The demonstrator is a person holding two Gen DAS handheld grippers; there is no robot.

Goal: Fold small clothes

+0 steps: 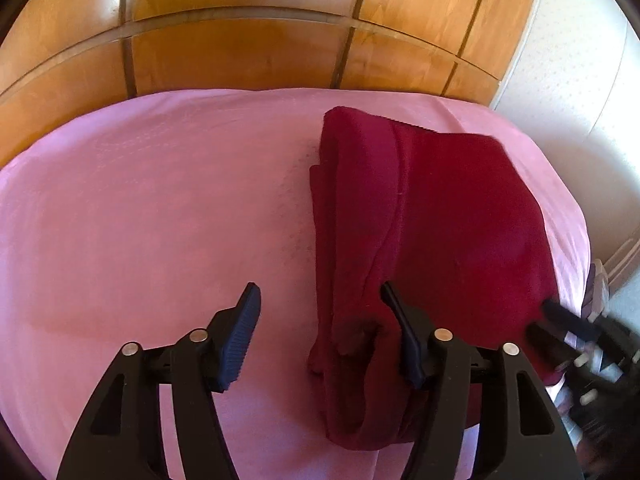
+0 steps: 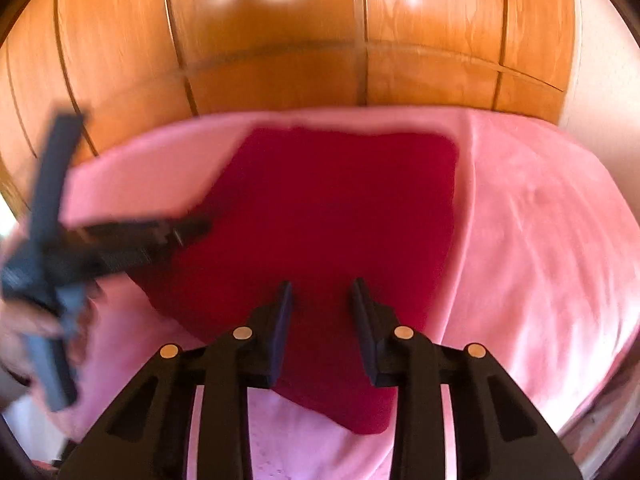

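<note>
One dark red garment (image 1: 436, 240) lies folded on one pink bed cover (image 1: 160, 208), in front of wooden panels (image 1: 240, 48). Two grippers hover over it: the left gripper (image 1: 320, 296) is spread wide, empty; the right gripper (image 2: 322, 292) is partly parted, gripping nothing.

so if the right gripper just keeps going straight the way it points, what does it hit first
Probably the dark red garment: the right gripper, jaws open and empty, points at its middle on the pink cover. Depth is unclear.

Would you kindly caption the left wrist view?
Open left tool hovers at the edge of a folded red garment on a pink bedsheet.
</note>
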